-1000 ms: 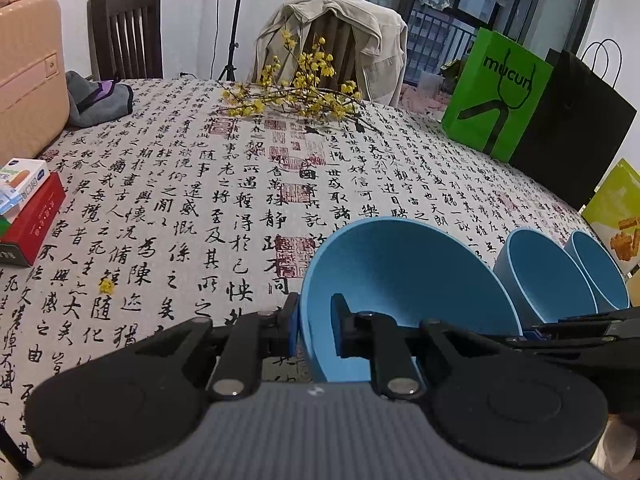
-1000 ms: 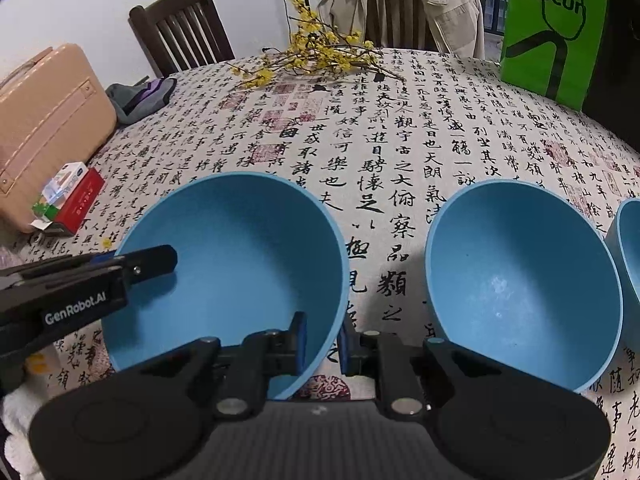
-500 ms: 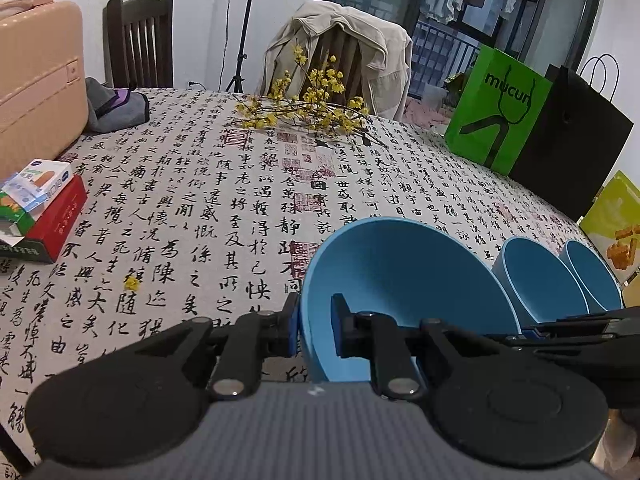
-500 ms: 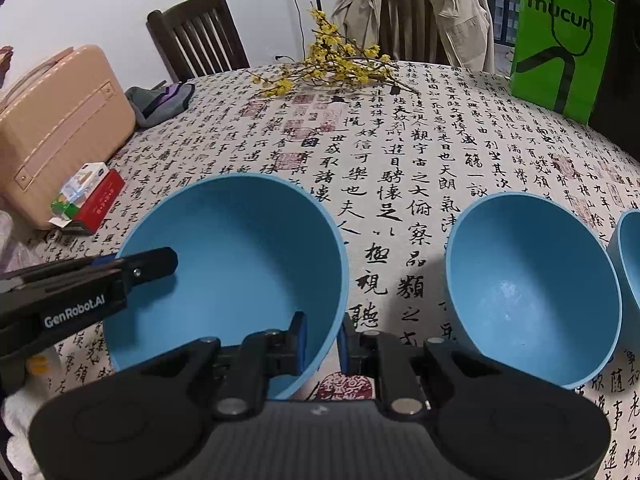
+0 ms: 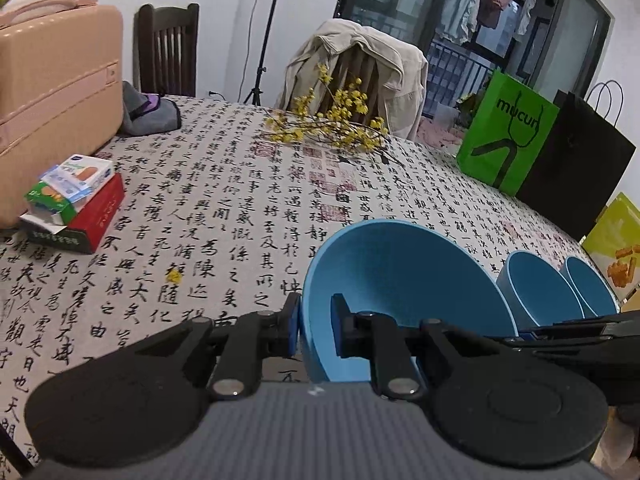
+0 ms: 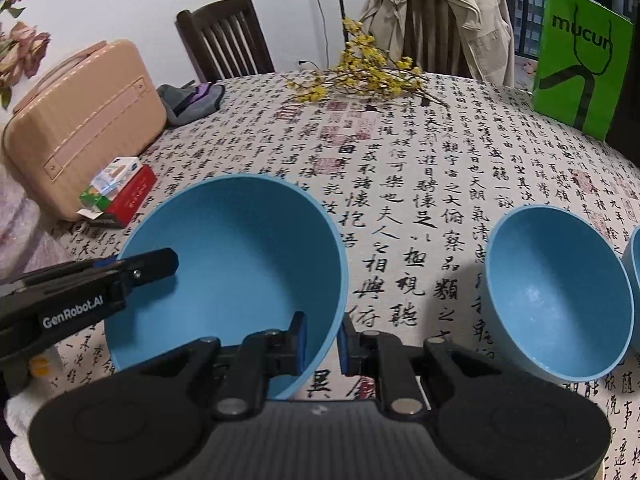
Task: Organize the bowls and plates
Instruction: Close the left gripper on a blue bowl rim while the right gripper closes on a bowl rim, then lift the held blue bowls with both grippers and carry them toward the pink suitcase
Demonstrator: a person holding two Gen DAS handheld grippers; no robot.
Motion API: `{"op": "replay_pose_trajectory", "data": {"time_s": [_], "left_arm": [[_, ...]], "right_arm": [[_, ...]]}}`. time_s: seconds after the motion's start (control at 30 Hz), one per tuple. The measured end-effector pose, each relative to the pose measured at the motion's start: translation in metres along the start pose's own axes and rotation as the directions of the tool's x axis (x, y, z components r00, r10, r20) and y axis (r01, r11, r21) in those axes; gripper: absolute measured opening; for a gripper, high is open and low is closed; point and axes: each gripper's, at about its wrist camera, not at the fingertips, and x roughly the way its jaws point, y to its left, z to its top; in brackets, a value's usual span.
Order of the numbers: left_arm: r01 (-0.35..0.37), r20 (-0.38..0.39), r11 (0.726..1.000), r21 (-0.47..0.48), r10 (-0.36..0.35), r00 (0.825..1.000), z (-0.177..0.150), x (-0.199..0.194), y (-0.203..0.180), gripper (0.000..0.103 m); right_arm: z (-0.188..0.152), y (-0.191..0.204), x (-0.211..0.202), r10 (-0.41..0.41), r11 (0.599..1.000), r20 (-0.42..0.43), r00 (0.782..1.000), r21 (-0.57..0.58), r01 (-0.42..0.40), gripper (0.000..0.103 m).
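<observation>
While both tools pinch opposite sides of its rim, the large matte blue bowl hangs tilted just above the counter, which is draped in a white cloth printed with black calligraphy. The left tool is clamped on the bowl's left rim, one finger inside the wall and one outside; the right tool is closed the same way on the near right rim. To the right, a second, smaller blue bowl sits upright on the cloth, with the edge of a third blue bowl just beside it at the frame's border. None of the three is nested in another, so the sorting looks to be at an early stage: one bowl is in hand, and the stacking or grouping is still to do. No plates show in either view. A peach hard-shell case, small cartons, a yellow flowering branch and a green paper bag sit well apart around the far edges.
</observation>
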Motion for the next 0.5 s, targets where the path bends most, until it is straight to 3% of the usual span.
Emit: {"op": "replay_pose_trajectory", "data": {"time_s": [0.5], "left_arm": [[-0.026, 0.054, 0.998, -0.065, 0.029, 0.998, -0.010, -0.037, 0.034, 0.016]], "right_arm": [[0.000, 0.038, -0.009, 0.055, 0.997, 0.011, 0.998, -0.061, -0.055, 0.015]]}}
